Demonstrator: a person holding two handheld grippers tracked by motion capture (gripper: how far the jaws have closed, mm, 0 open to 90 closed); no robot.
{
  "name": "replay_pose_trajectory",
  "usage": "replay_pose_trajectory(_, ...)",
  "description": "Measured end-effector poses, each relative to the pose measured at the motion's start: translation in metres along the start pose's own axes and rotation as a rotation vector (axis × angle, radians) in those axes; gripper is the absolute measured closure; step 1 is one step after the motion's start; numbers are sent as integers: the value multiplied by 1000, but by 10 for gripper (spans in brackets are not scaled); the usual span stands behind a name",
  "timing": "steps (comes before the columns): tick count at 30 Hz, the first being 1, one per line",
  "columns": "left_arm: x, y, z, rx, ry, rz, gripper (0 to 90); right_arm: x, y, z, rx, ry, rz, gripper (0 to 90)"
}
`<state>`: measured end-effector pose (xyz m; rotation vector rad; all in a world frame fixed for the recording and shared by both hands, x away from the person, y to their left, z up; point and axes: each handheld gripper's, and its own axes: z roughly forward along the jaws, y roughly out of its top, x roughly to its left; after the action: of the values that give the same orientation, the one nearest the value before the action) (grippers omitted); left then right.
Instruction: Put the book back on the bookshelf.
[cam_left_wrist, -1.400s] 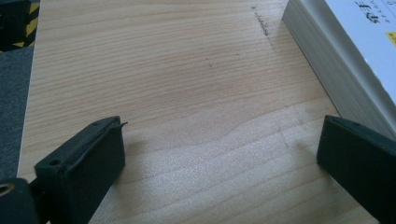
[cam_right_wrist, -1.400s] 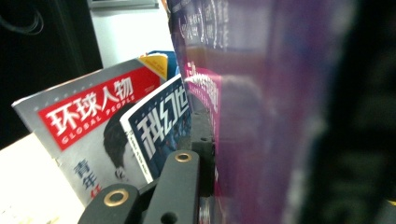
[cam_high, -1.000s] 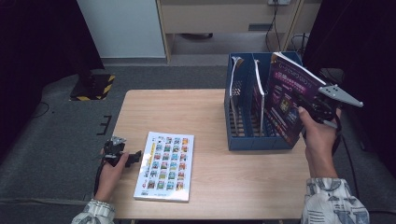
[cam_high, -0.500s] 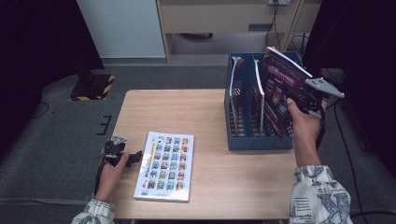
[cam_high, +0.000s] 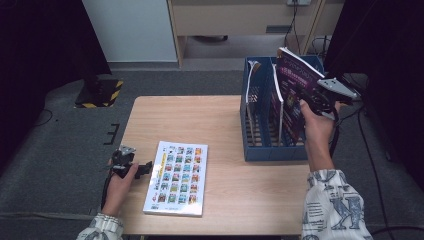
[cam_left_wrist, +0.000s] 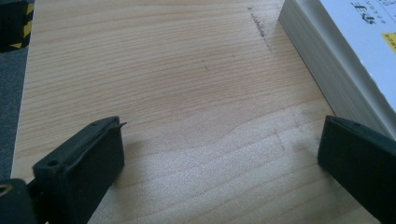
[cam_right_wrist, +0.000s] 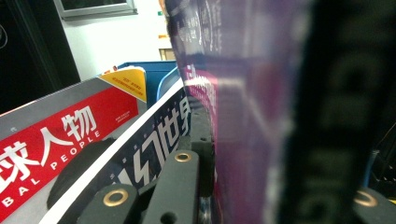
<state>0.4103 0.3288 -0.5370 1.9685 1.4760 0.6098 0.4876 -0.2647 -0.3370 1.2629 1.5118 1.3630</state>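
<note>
My right gripper (cam_high: 314, 98) is shut on a purple-covered book (cam_high: 292, 82) and holds it upright and tilted above the right side of a blue file rack (cam_high: 267, 150) at the table's right. In the right gripper view the purple cover (cam_right_wrist: 243, 116) is pinched between the jaws of the right gripper (cam_right_wrist: 261, 140). A white book with rows of coloured tiles (cam_high: 176, 177) lies flat near the front left. My left gripper (cam_high: 142, 168) rests on the table just left of that book. It stands open (cam_left_wrist: 222, 140) over bare wood, with the white book's page edge (cam_left_wrist: 322, 65) beside one jaw.
The rack holds other upright books: a red-covered one (cam_right_wrist: 60, 149) and a dark blue one with white characters (cam_right_wrist: 154, 135). The wooden table (cam_high: 200, 120) has bare room in its middle and back left. Grey carpet surrounds it, with a cabinet behind.
My right hand has carried the purple book leftward and slightly down, from beside the rack's right wall to over the rack. The left gripper and the white book have stayed put.
</note>
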Motion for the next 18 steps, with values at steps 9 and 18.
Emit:
replay_pose_trajectory(9,-1,0,0,-1,3,-3,0,-1,-4,7,-3,2,10,837)
replay_pose_trajectory(18,-1,0,0,-1,3,-3,0,3,-18,17,-7,-10,26,836)
